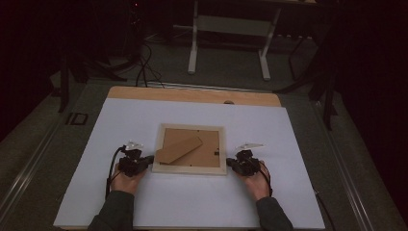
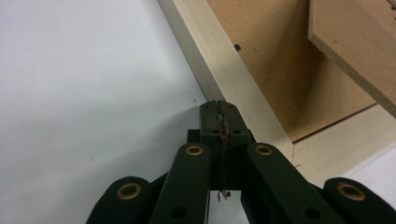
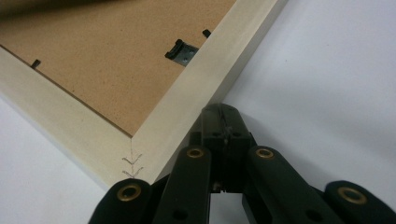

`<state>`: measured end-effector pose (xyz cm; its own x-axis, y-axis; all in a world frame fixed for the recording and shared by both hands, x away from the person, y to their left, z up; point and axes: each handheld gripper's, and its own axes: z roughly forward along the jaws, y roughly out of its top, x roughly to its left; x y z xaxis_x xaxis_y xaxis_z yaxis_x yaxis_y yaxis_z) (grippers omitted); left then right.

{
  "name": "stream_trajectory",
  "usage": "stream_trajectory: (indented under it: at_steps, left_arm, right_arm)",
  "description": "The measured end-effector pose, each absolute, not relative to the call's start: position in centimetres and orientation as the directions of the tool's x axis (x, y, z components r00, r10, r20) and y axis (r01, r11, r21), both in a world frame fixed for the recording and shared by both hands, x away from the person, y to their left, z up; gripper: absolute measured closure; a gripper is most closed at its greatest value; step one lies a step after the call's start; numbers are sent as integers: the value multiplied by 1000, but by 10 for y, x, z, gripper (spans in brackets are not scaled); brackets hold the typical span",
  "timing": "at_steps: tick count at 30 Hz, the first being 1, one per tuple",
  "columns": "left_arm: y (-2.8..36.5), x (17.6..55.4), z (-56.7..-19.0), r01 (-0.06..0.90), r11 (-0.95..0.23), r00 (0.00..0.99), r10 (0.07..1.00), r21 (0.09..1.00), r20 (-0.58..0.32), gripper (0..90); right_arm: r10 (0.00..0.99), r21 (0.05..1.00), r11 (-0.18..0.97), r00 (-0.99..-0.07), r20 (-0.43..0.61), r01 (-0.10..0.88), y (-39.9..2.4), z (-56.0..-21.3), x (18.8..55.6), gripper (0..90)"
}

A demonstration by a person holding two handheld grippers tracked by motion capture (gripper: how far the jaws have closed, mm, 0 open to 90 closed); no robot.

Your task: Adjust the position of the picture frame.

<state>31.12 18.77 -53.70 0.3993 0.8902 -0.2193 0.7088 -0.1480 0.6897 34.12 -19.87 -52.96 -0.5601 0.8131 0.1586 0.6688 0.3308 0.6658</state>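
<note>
A pale wooden picture frame [image 1: 190, 168] lies face down on the white table top, its brown backing board [image 1: 204, 144] up, with a brown easel stand [image 1: 179, 150] lying slantwise across it. My left gripper [image 1: 150, 160] is shut, its tip against the frame's left edge [image 2: 219, 79] near the front corner; the tip [image 2: 218, 106] holds nothing. My right gripper [image 1: 229, 162] is shut too, its tip [image 3: 219, 112] touching the frame's right edge [image 3: 205, 79] near the front right corner. A small metal clip [image 3: 181, 51] sits on the backing by that edge.
The white board [image 1: 144, 207] covers a wooden table [image 1: 192, 95] whose far strip shows. Beyond it stand a white desk frame [image 1: 228, 29], cables [image 1: 144, 67] on the grey floor and dark stands at both sides.
</note>
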Motion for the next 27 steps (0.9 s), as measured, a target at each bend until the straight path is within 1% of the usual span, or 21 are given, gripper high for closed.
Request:
stream_trajectory:
  at_steps: [3, 7, 9, 13, 19, 27]
  left_arm:
    - [187, 310, -537, 710, -150, 403, 888, 688, -223, 900]
    - [187, 309, -539, 712, -143, 432, 861, 688, -268, 900]
    - [186, 309, -538, 703, -151, 437, 863, 695, -255, 900]
    - [187, 309, -538, 701, -146, 438, 860, 698, -260, 900]
    - [186, 310, -539, 701, -143, 429, 867, 699, -253, 900]
    - [186, 312, -540, 703, -137, 421, 871, 698, -252, 900]
  right_arm:
    - [811, 670, 326, -562, 165, 667, -201, -530, 342, 900]
    - [813, 673, 317, -557, 171, 669, -206, -530, 345, 900]
    - [817, 674, 301, -547, 183, 675, -208, -531, 345, 900]
    - [824, 677, 316, -545, 151, 665, -205, -530, 343, 900]
    - [829, 680, 307, -538, 153, 666, -205, -530, 341, 900]
    - [825, 674, 289, -534, 185, 680, -207, -530, 340, 900]
